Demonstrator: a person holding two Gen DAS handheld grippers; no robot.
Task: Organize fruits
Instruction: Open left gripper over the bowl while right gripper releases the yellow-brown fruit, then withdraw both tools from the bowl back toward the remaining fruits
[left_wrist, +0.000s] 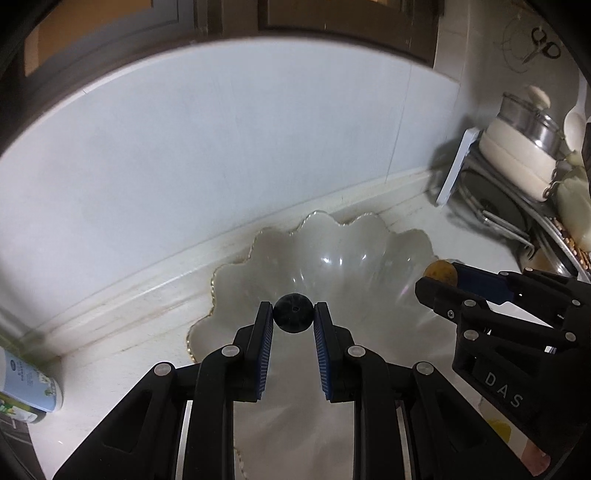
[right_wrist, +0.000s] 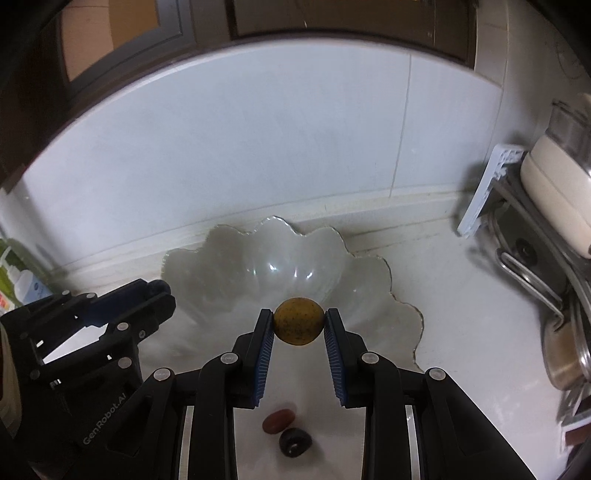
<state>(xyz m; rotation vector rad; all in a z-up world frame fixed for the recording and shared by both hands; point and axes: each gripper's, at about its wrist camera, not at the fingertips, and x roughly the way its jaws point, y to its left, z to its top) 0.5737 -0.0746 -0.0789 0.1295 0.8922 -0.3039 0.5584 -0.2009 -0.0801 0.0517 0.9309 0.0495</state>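
Your left gripper (left_wrist: 293, 314) tilts down over the wavy glass bowl (left_wrist: 343, 236), pinching a round black fruit (left_wrist: 293, 313). Right gripper (right_wrist: 299, 322) w/ a speckled yellow fruit (right_wrist: 299, 321), same tilt.

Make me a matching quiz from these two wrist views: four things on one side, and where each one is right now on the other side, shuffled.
Things:
1. dark round fruit
2. speckled yellow fruit
3. reddish-brown fruit
4. scalloped white bowl

Places:
A. lying on the counter, beside a second dark fruit
B. pinched in the left gripper
C. standing on the counter near the wall, nothing inside it
D. pinched in the right gripper

Pairs: 1-B, 2-D, 3-A, 4-C
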